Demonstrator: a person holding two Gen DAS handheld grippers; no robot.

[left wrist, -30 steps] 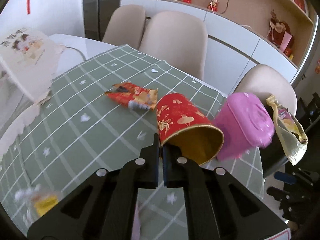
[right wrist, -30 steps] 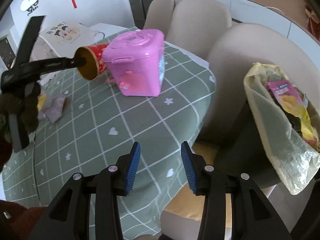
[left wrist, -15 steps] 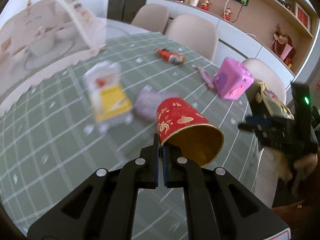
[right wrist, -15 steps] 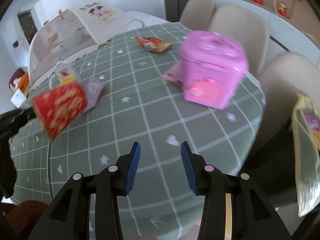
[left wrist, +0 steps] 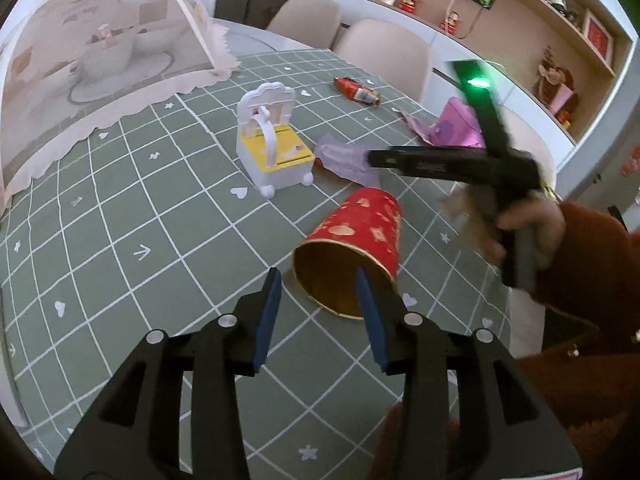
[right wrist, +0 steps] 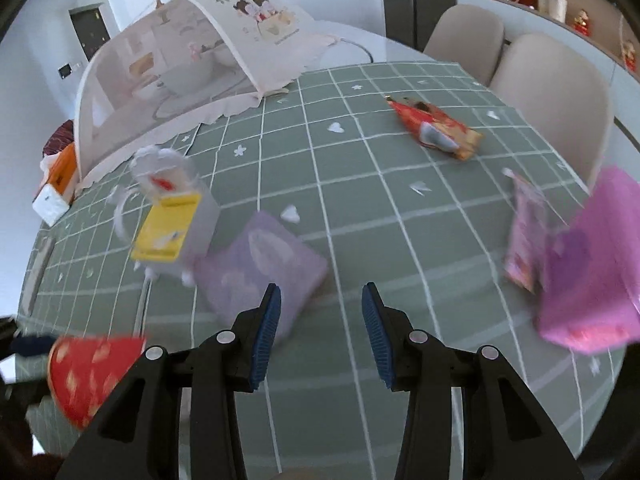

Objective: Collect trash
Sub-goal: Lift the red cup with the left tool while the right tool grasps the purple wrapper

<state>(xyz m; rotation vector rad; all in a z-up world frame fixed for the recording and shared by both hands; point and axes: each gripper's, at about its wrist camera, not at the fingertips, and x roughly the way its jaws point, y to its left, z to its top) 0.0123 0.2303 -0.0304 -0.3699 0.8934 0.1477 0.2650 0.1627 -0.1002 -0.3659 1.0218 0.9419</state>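
Left wrist cam: left tongs [left wrist: 318, 286] are opening, pads clear of the red paper cup [left wrist: 356, 246], which lies on its side on the green checked tabletop [left wrist: 120, 220] with its gold mouth between the 2 fingers; a white and yellow toy [left wrist: 272, 148] sits just beyond, and the right hand [left wrist: 524, 228] hovers off to the side. Right wrist cam: right tongs [right wrist: 320, 312] are spread wide with nothing in them, over a lilac tissue pack [right wrist: 260, 268]; a red snack wrapper [right wrist: 436, 128] lies further back; pink bin [right wrist: 592, 272] at the edge, all a bit blurry.
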